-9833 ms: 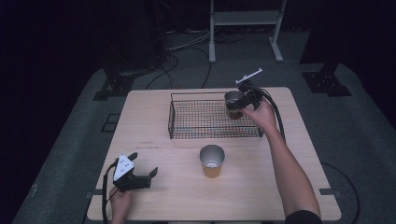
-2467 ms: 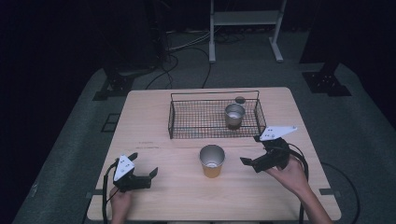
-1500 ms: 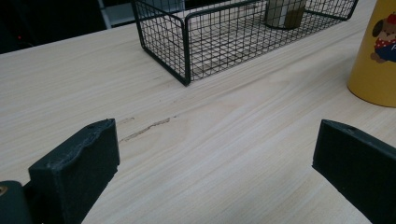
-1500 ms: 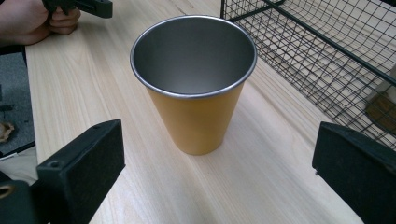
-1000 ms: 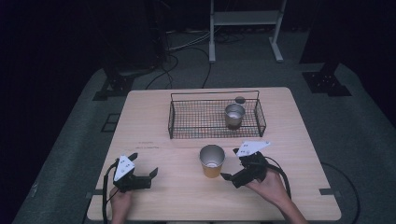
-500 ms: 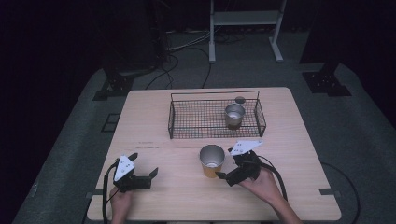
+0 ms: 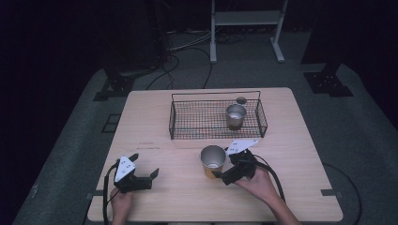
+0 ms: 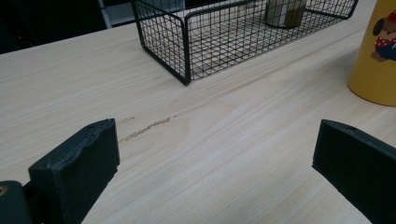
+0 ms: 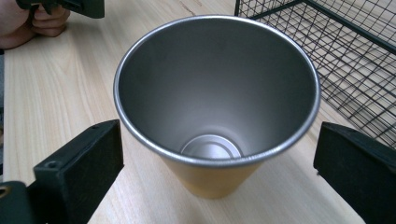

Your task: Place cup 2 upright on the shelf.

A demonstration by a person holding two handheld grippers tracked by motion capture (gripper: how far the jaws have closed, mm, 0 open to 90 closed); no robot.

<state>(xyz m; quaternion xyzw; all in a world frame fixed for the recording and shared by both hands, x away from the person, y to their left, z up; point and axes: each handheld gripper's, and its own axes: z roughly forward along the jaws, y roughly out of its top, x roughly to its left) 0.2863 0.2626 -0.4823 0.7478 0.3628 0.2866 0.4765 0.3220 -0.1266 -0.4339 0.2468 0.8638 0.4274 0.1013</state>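
Since the earlier pictures, the right gripper [image 7: 220,175] has been travelling from the right side of the table [image 7: 300,187] toward the yellow cup [image 7: 212,161], and now it is arriving just beside it; the left gripper [image 7: 146,172] has been staying in the same place.

Going from left to right in the high view: the left gripper is resting near the front left corner of the table, in the person's left hand [image 7: 121,202], with its jaws standing wide apart and holding nothing. In the left gripper view its jaws are pointing over bare wood, and the cup [image 8: 376,51] is standing well apart at the right edge.

Next, the yellow cup is standing upright on the table, in front of the wire basket [image 7: 187,132] and outside it. Its long axis is pointing straight up and its open mouth is facing the ceiling. A second cup [image 7: 235,116] is already standing inside the basket, at its right end.

Then the right gripper is coming at the yellow cup from the cup's right and a little from the front. In the right gripper view, the cup [image 9: 217,93] is sitting between the two separated jaws, with a gap on each side, so nothing is being clamped yet. The right hand [image 7: 258,183] is clearly the nearer one. I judge that the coming move is only a closing of these jaws across the cup's wall.
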